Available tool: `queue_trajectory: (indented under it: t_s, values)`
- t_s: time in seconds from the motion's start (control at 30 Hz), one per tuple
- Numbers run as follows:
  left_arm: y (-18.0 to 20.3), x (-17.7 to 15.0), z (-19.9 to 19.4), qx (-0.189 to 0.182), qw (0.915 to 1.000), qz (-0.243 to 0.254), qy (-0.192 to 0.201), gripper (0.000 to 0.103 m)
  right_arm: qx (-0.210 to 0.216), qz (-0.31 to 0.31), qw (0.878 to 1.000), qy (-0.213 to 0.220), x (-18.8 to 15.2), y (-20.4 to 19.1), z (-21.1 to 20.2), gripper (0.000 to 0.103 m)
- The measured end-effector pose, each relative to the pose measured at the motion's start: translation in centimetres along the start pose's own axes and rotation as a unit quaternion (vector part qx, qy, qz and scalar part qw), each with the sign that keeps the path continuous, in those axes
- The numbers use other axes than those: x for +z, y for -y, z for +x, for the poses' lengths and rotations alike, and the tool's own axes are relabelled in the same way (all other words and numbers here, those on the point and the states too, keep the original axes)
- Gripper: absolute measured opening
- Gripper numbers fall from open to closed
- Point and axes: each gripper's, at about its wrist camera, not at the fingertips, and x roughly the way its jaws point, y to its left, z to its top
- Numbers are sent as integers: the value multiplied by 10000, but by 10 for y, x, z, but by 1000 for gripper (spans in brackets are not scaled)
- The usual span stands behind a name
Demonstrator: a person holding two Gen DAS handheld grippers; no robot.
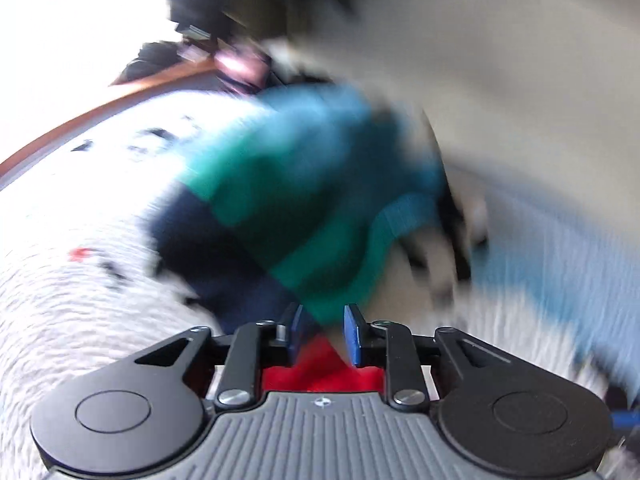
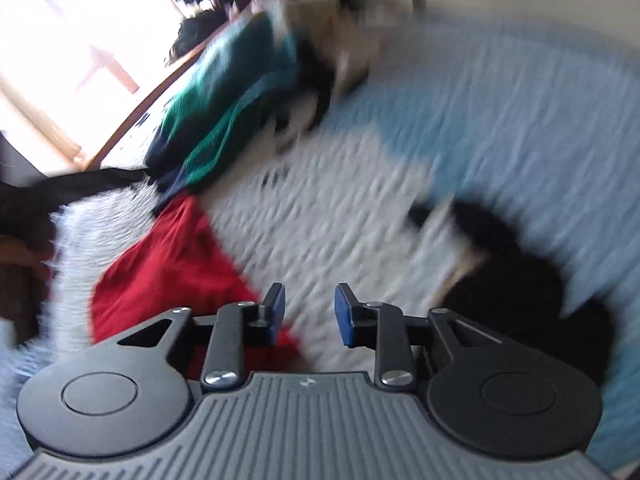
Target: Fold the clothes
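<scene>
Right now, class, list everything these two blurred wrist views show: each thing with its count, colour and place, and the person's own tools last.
Striped garment: one, blue, green, navy and red bands, lying on the bed cover ahead of the left claw.
Red part: nearest band of that garment, left of the right claw.
Bed cover: one, white and pale blue, textured, under everything.
Black item: one, on the cover at right; too blurred to identify.
Wooden edge: one, brown, beyond the cover.
Left claw: blue pads apart, nothing pinched.
Right claw: blue pads apart, over bare cover.
</scene>
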Motion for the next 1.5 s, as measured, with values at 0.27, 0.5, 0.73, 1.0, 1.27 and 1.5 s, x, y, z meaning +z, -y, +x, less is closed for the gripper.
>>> queue_trajectory:
  t_s: [0.27,0.5,0.73,1.0,1.27,1.5]
  values:
    - [-35,-83,-55,-5,9952,711,-676,34,778,-1704,9822,140,-21,-92,5,31]
    - [-18,-145,-14,-46,9960,-76,-887,43,579,-1770,9822,-238,-30,-85,59,5]
    - [-33,-118,-64,-125,9959,-777,-437,47,602,-2036,9771,-132,6,-102,26,20]
    - [-15,-159,-50,254,9821,-1666,-845,48,1015,-2679,9545,-824,13,-131,89,21]
    - [-10,-163,-58,597,9692,-2351,-427,51,1902,-1960,9537,-1261,62,-91,112,20]
    - [13,-173,-49,1057,9643,-2393,-421,63,1928,-1862,9534,-1383,63,-105,144,25]
